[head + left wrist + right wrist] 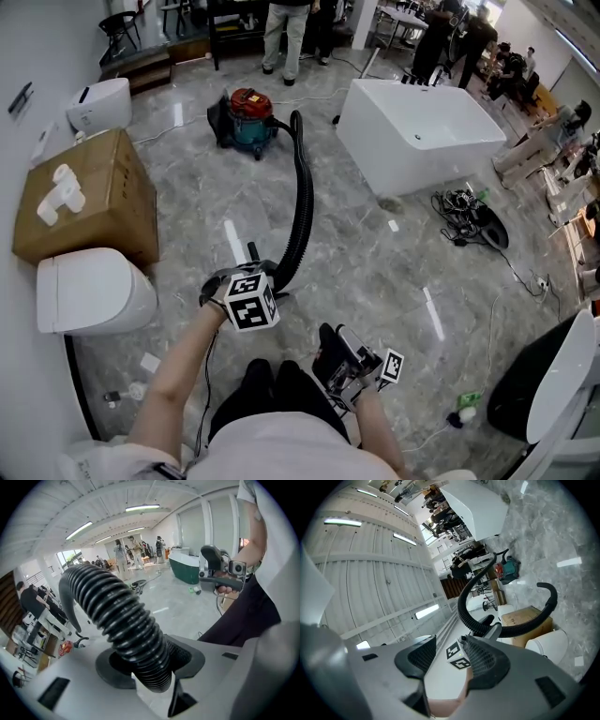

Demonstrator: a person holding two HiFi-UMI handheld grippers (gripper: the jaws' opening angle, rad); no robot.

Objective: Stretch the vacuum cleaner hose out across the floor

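The left gripper point(150, 667) has its jaws clamped on the black ribbed vacuum hose point(122, 620), as its own view shows. The right gripper point(447, 656) has its jaws apart and empty. The head view hides that grip behind the marker cube point(251, 302) but shows the hose arcing over the grey marble floor point(375, 262) to the red-and-teal canister vacuum cleaner point(248, 117).

The hose point(302, 202) is black and ribbed. It leaves the red-and-teal vacuum point(249, 117), which stands toward the far side of the grey floor point(375, 272), arches up, then runs almost straight to the near side, where the left gripper point(265, 275) clamps its end.
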